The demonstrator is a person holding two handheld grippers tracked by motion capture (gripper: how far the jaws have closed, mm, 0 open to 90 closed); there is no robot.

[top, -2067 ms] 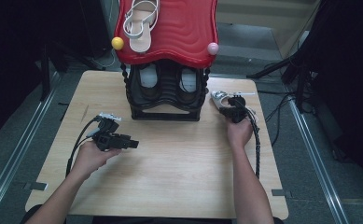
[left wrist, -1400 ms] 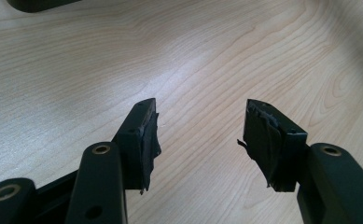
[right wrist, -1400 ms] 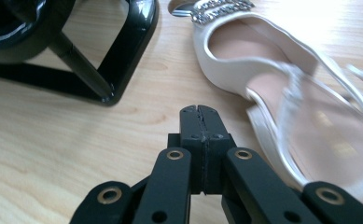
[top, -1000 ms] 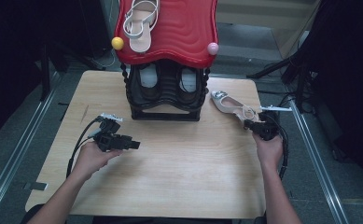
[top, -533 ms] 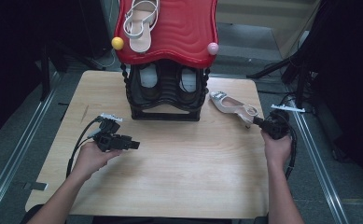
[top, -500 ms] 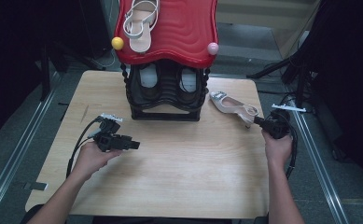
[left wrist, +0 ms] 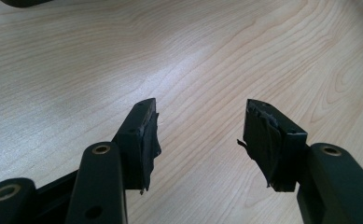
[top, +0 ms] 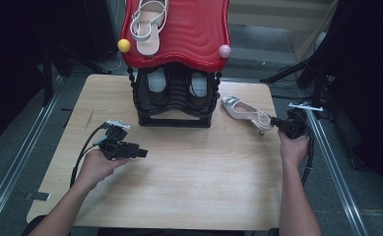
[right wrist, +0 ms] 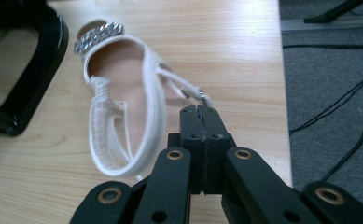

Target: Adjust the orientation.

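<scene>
We see the right gripper (right wrist: 200, 109) with its jaws pressed together on nothing, just beside the heel of the white strappy sandal with a rhinestone toe band (right wrist: 118, 98) lying near the table's right edge, while the left gripper (left wrist: 198, 135) hovers wide apart and empty over the light wooden table (left wrist: 216, 51)

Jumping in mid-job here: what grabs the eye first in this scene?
The red wavy-topped shoe rack at the table's far edge stands out, with a white sandal on top and dark shoes on its lower shelf. Right of the rack, a white heeled sandal with a rhinestone toe band lies on the wooden table; the right claw is shut beside its heel end. The left claw is open over bare wood.
</scene>
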